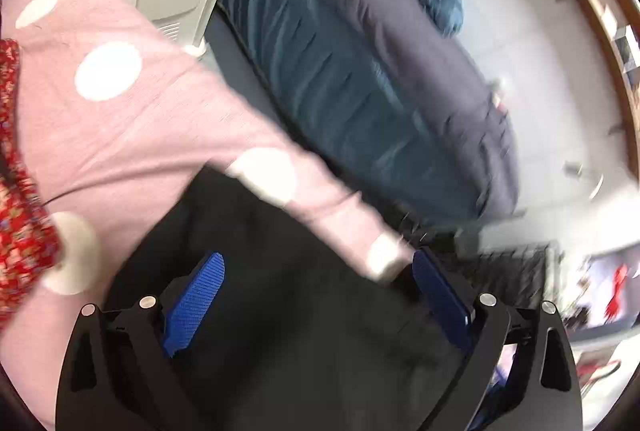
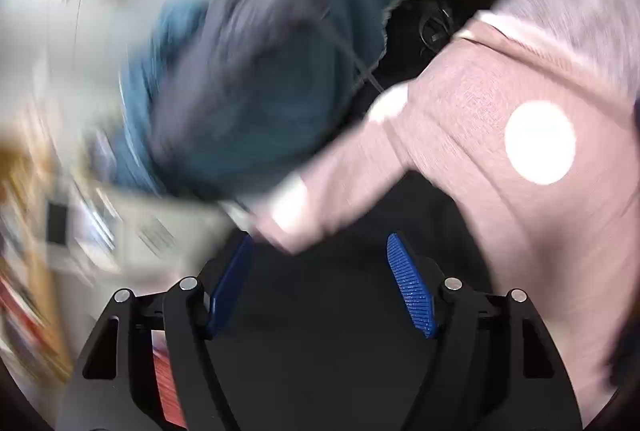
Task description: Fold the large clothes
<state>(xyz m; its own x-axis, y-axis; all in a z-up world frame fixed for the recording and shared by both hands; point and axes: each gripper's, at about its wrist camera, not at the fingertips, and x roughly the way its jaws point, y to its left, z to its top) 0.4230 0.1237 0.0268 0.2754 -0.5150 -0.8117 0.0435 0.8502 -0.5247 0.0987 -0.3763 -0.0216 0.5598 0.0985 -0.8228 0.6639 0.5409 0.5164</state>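
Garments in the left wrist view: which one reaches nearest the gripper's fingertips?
The pink garment with white dots: its sleeve end lies beside one blue pad of the open left gripper. The blue-grey padded garment lies farther off.

The left wrist camera sits just behind the left tool [image 1: 318, 271] and looks steeply down along its blue fingers, close over a pink spotted garment [image 1: 132, 135] on a black surface [image 1: 280, 331], with a heap of blue and dark clothes [image 1: 360, 79] beyond. The right wrist camera rides the same way behind the right tool [image 2: 320, 251], tilted down and just as near, though its picture is badly smeared. Both take in the pink garment's sleeve, the black surface and the blue heap, seen from opposite sides.
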